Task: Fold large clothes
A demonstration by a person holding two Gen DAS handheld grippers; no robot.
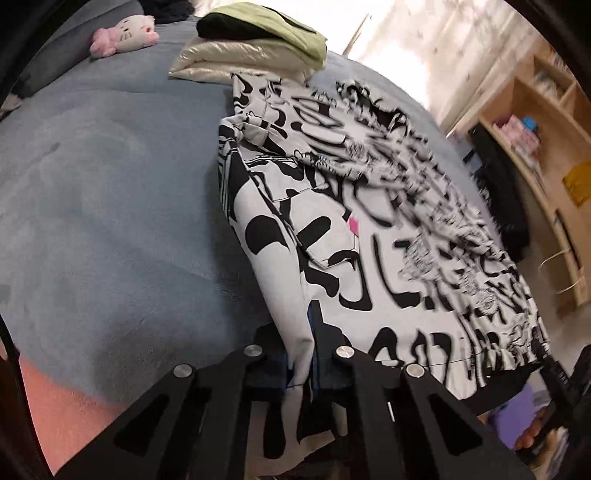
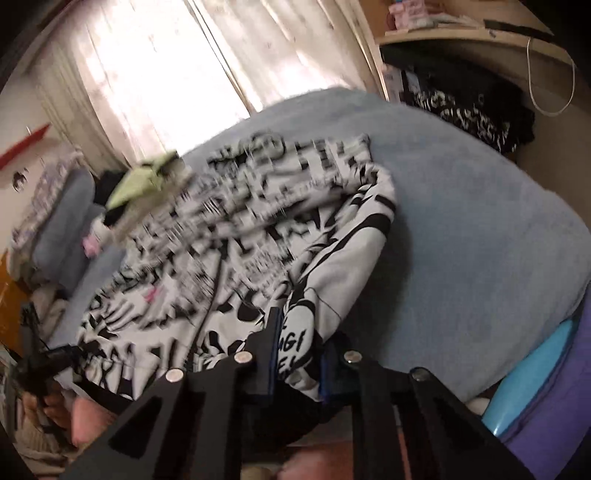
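Note:
A large white garment with black cartoon print (image 1: 369, 229) lies spread on a blue-grey bed cover (image 1: 110, 184). My left gripper (image 1: 301, 354) is shut on the garment's near left edge, which hangs between the fingers. In the right wrist view the same garment (image 2: 240, 240) is blurred by motion. My right gripper (image 2: 295, 354) is shut on its near right corner, where a fold bunches up. The other gripper shows at the far left of that view (image 2: 40, 365).
A stack of folded clothes, cream, black and green (image 1: 251, 48), sits at the far end of the bed beside a pink and white plush toy (image 1: 125, 33). Wooden shelves (image 1: 546, 122) stand to the right. Curtains (image 2: 166, 74) hang behind the bed. Pillows (image 2: 62, 221) lie at its head.

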